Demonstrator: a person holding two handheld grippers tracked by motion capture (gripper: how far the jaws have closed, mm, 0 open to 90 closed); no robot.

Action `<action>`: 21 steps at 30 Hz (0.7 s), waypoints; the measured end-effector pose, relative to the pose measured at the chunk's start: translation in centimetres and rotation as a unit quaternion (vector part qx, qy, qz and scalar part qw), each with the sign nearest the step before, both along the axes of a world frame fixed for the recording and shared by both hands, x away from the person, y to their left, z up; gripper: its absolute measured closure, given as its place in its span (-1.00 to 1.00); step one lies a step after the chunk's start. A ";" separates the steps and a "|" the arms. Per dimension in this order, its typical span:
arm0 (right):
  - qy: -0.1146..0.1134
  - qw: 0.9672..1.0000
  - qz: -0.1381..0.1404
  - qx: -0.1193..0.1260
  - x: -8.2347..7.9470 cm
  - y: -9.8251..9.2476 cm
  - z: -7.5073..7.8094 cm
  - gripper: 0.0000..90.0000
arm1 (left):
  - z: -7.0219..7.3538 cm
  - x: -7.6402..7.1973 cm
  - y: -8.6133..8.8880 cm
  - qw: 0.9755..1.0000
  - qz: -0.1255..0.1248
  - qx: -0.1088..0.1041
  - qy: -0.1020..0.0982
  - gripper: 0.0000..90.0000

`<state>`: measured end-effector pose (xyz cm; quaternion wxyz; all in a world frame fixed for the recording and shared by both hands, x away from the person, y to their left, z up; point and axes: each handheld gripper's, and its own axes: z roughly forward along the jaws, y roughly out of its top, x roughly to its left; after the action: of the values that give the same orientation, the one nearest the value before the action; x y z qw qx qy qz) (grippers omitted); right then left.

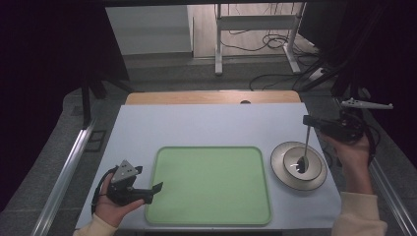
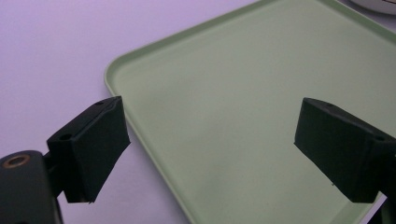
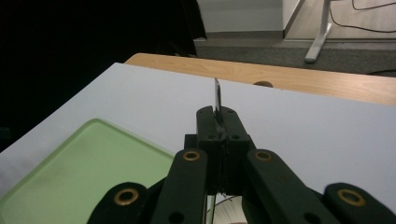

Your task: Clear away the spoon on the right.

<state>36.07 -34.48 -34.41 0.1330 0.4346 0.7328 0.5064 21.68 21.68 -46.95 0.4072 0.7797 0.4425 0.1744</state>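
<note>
While my right gripper holds its jaws clamped together on the top of the spoon's handle, the spoon hangs nearly upright below them, its bowl down in the middle of the round metal plate at the right end of the table. Its long axis runs steeply from the grip down to the plate, leaning slightly toward me at the bottom. From the right gripper view, I record the jaws pressed shut with a thin sliver of the handle standing up between their tips. I judge the coming move to turn on one relation: the green tray lies directly to the left of the plate, just beside it, so the spoon must travel leftward across the plate's rim. My right hand is plainly the nearer to the plate. My left gripper rests at the tray's near left corner, jaws wide apart and holding nothing, looking across the bare tray floor. Whether the bowl touches the plate or hangs just clear, I cannot tell; the plate's dark reflection obscures that contact. Any contents in the bowl are too small to make out.
</note>
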 end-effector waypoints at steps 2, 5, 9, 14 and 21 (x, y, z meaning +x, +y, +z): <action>0.001 1.000 0.004 -0.001 -0.2 0.4 0.1 0.97 | 0.0 0.0 0.0 1.000 0.001 -0.001 0.000 -0.79; 0.003 1.000 0.012 0.003 -0.3 1.0 0.2 0.97 | 0.0 0.0 0.1 1.000 0.001 -0.001 0.001 -0.79; 0.009 1.000 0.019 0.001 -0.2 1.8 0.0 0.97 | 0.0 0.0 0.1 1.000 0.001 -0.001 0.000 -0.79; 0.015 1.000 0.018 0.004 -0.2 1.9 -0.1 0.97 | 0.0 0.1 0.2 1.000 0.001 0.000 0.001 -0.79; 0.013 0.999 0.028 0.017 -0.5 2.6 0.3 0.97 | -0.1 0.2 0.1 1.000 -0.001 0.002 0.003 -0.79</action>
<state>35.53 -31.84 -34.09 0.1020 0.4226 0.7374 0.5169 21.85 21.73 -47.08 0.4044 0.7816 0.4427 0.1722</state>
